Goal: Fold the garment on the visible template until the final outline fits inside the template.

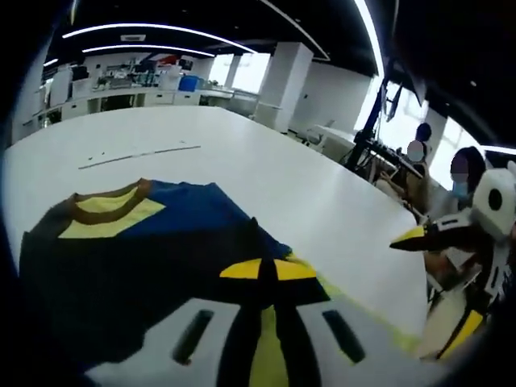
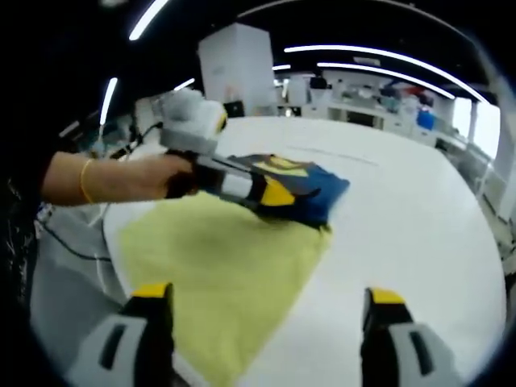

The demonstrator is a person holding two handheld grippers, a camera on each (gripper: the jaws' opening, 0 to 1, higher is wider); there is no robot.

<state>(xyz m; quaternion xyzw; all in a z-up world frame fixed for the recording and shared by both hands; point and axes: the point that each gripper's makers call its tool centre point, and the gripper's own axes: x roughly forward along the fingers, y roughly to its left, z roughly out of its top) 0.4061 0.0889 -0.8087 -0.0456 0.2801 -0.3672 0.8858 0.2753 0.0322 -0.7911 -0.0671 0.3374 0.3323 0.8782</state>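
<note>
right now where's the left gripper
In the right gripper view the left gripper is shut on the blue garment's near edge, at the far end of the yellow sheet.

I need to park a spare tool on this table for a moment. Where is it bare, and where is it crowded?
Bare: the white table beyond the blue garment, and beside the yellow sheet toward the right gripper. Crowded: where the left gripper meets the garment's edge.

Left gripper view sits close over the garment (image 1: 161, 242); right, seemingly farther, faces it
</note>
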